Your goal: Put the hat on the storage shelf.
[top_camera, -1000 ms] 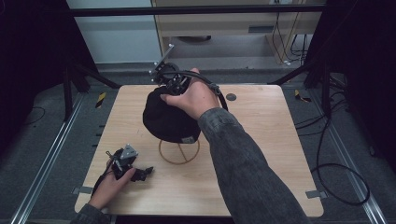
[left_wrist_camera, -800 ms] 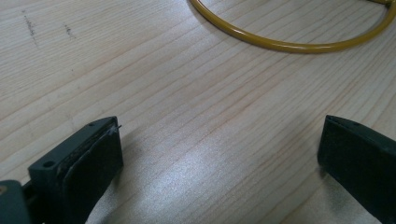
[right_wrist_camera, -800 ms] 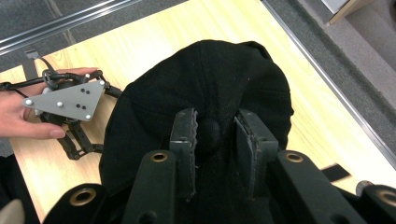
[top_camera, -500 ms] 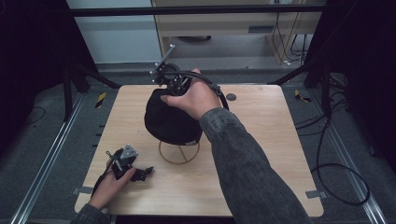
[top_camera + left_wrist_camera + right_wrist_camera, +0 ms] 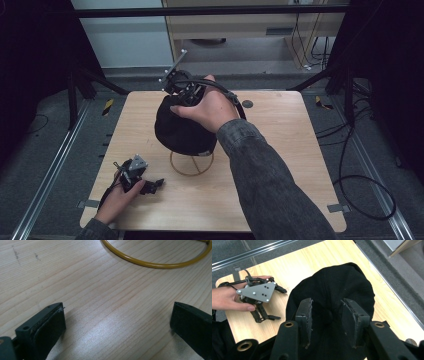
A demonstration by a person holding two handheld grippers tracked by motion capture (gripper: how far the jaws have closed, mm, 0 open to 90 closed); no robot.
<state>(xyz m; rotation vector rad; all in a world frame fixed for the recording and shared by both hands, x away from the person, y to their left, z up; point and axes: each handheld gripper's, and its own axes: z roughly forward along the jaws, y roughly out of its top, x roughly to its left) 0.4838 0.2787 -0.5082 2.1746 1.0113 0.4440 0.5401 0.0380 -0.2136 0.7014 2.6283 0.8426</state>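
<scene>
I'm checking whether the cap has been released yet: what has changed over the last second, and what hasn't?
The right gripper has just been opening its jaws over the top of the black cap; in the right gripper view the pads stand apart either side of the crown button, no longer pinching it. The cap sits on the yellow wire stand as before. The left gripper stays open, resting on the table at the near left.

wooden table (image 5: 280,190), grey floor (image 5: 45,150), cables (image 5: 360,180)
</scene>
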